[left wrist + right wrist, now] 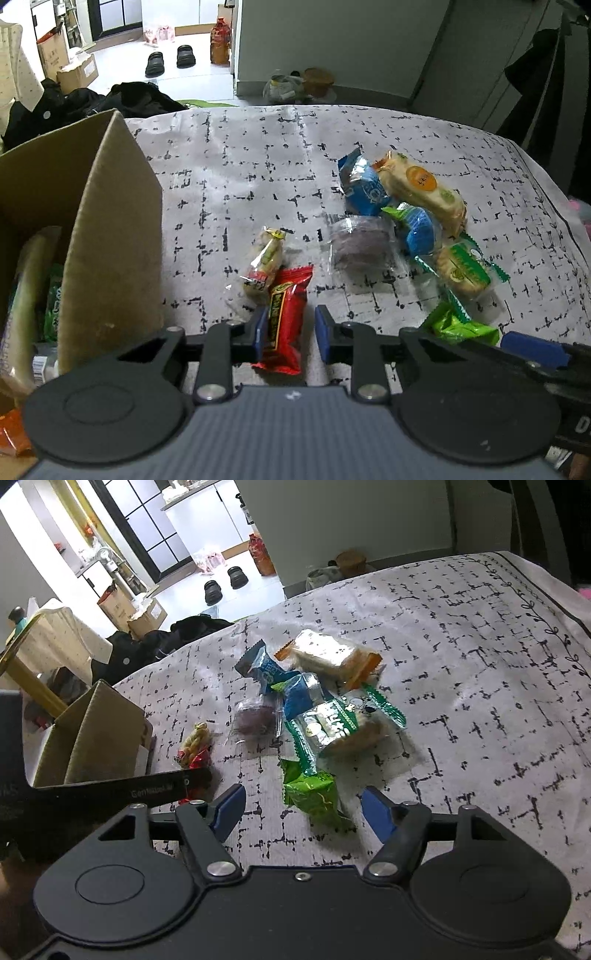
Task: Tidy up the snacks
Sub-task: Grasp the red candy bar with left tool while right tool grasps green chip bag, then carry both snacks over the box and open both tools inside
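Between the blue pads of the left gripper [288, 334] lies a red snack packet [286, 321]. The left pad touches its edge, while a sliver of cloth shows between the packet and the right pad, so the jaws stand narrow around it without a clear squeeze. Touching the packet's far end is a clear-wrapped rice cracker [263, 264]. Everything rests on a grey-white tablecloth [258, 155] printed with broken black lines. A cardboard box [110, 229] stands at the left with packets already inside. Further right sits a heap of snacks: a blue packet [364, 184], an orange-labelled cracker pack [421, 188], a purple cake in clear wrap [360, 242] and a green-trimmed biscuit pack [465, 271]. A lime-green packet [458, 325] lies nearest the right gripper's blue pad [532, 349]. Beyond the table are black slippers [170, 59] on a pale floor and an orange bottle [220, 42].

From the right wrist, the right gripper [304, 812] points steeply down with its jaws spread. The lime-green packet [314, 794] sits between the pads, neither touching it. The left gripper's black finger [110, 792] crosses at the left, hiding most of the red packet [199, 758]. Behind it stands the box [96, 738], and the heap lies just past the green packet.
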